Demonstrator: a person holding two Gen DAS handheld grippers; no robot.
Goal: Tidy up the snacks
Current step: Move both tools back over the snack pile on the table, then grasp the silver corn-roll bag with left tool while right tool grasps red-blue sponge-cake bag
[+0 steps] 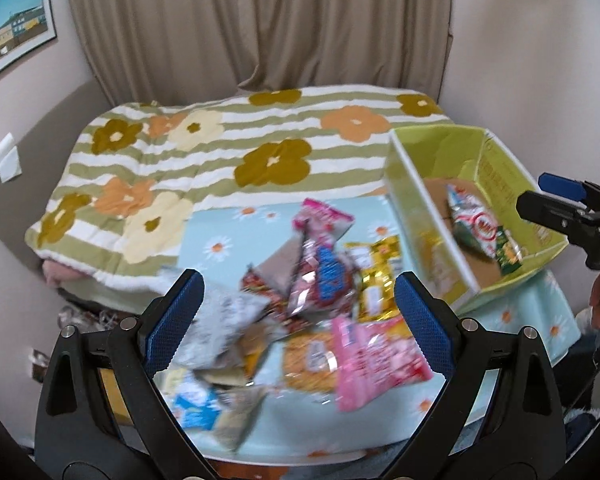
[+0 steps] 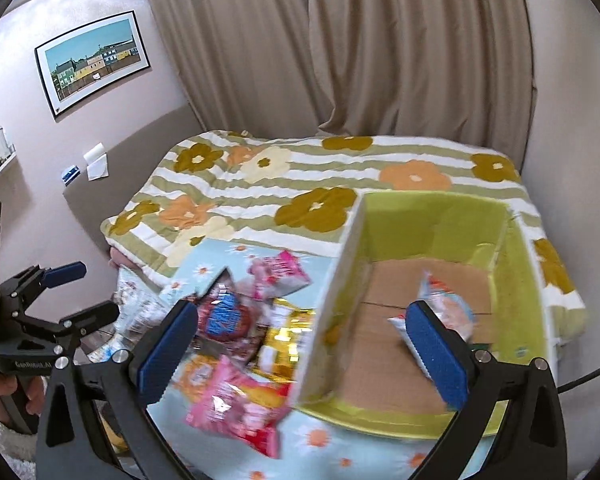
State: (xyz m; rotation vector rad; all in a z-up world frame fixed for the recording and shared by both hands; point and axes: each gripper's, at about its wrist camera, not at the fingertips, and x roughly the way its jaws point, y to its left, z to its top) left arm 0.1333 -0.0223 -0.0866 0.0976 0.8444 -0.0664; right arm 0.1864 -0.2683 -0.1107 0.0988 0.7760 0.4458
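From the left wrist, the left gripper (image 1: 298,300) stands wide with nothing between its blue pads, above a loose heap of foil snack packets (image 1: 320,280) on a pale blue daisy-print cloth (image 1: 512,312). To the right sits a lime-green cardboard box (image 1: 420,200) holding one green-and-white snack bag (image 1: 480,232).

From the right wrist, the right gripper (image 2: 300,344) is also spread wide and empty, straddling the box's white near wall (image 2: 328,300). The heap (image 2: 236,320) lies left of it; the striped flowered quilt (image 2: 340,168) lies behind.

snack pile (image 1: 300,292): print blurred | green box (image 2: 520,248): packet partly behind right tongs (image 2: 300,344)
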